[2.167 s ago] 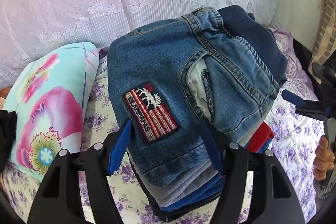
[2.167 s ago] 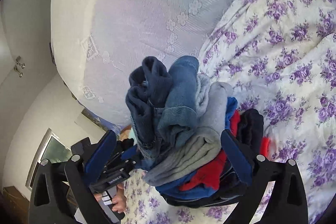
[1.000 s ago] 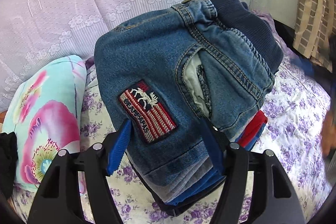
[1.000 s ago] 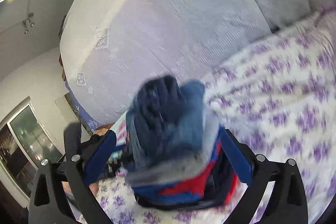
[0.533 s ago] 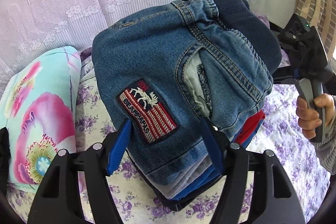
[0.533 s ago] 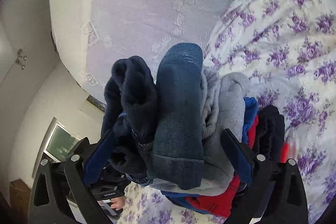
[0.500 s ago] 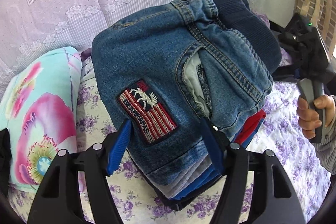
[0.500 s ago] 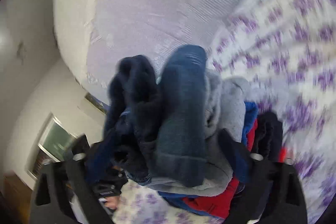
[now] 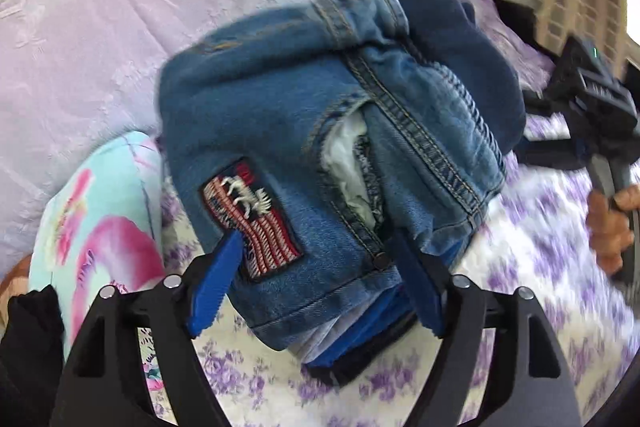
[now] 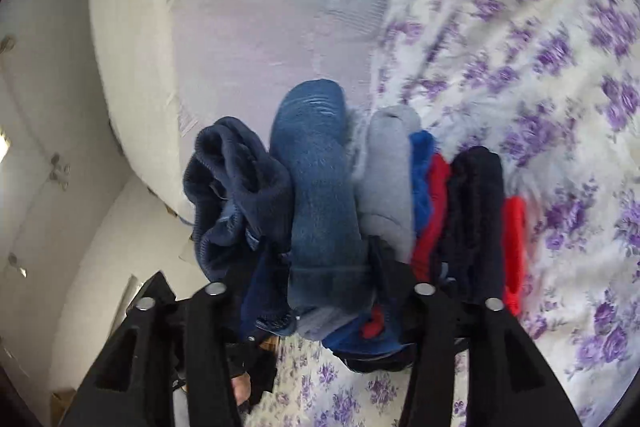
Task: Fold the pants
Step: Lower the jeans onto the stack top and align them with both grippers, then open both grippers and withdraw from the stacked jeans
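Folded blue jeans (image 9: 320,131) with a flag patch (image 9: 250,223) top a stack of folded clothes (image 9: 360,339) on the flowered bed sheet (image 9: 520,299). My left gripper (image 9: 316,287) is open, its blue pads either side of the jeans' near edge. In the right wrist view the stack shows edge-on: navy knit (image 10: 236,187), jeans (image 10: 320,195), grey (image 10: 388,187), red and black layers. My right gripper (image 10: 320,267) has closed in on the jeans fold; its pads are hidden in the cloth.
A floral turquoise pillow (image 9: 100,219) lies left of the stack. A white lace-covered headboard (image 9: 160,7) rises behind. The right gripper's handle and hand (image 9: 608,211) show at the far right of the left wrist view.
My right gripper moved forward into the stack and its fingers narrowed around the jeans fold. The left gripper shifted slightly; the view is blurred by motion.
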`<state>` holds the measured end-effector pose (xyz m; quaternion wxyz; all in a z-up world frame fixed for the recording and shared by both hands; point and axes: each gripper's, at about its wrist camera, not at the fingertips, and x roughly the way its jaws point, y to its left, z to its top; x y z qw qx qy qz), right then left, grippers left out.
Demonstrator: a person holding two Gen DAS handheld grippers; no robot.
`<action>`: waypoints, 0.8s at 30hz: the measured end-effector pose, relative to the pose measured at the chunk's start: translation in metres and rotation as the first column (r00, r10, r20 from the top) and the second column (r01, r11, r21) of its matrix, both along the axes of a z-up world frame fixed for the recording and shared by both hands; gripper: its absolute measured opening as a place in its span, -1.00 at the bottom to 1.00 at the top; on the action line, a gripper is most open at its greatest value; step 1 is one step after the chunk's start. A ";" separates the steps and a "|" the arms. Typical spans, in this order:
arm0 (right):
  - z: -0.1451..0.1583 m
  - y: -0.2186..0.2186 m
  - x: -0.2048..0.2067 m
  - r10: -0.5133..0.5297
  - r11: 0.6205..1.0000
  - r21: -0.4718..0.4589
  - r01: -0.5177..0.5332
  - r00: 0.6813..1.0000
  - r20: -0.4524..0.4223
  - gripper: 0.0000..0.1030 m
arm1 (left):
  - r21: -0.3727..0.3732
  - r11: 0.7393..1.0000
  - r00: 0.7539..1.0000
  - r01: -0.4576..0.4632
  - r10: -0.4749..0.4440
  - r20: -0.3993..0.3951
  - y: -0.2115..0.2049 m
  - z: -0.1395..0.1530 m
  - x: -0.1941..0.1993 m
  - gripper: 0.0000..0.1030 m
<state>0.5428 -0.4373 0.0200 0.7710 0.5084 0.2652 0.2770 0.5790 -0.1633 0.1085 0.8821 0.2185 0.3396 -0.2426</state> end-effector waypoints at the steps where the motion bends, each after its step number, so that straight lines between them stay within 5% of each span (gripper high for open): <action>1: 0.002 -0.006 0.000 -0.012 1.000 0.015 0.012 1.000 0.003 0.11 | -0.028 0.999 1.000 -0.023 0.022 -0.005 0.002 0.002 0.003 0.47; 3: 0.013 -0.011 -0.002 -0.019 1.000 0.002 0.019 1.000 0.020 0.45 | -0.079 0.994 0.997 -0.072 0.069 -0.039 0.009 0.004 0.011 0.51; 9: 0.041 -0.014 -0.020 -0.044 0.989 -0.142 0.051 0.998 0.054 0.59 | -0.192 0.970 0.985 -0.149 0.127 -0.120 0.038 0.000 0.019 0.67; 15: 0.051 -0.007 -0.030 -0.114 0.943 -0.306 0.132 0.991 0.075 0.75 | -0.172 0.970 0.985 -0.171 0.165 -0.053 0.035 0.003 0.006 0.67; 24: 0.071 0.038 -0.052 -0.191 0.746 -0.610 0.267 0.963 0.189 0.93 | -0.192 0.954 0.970 -0.229 0.240 0.039 0.030 0.004 -0.018 0.67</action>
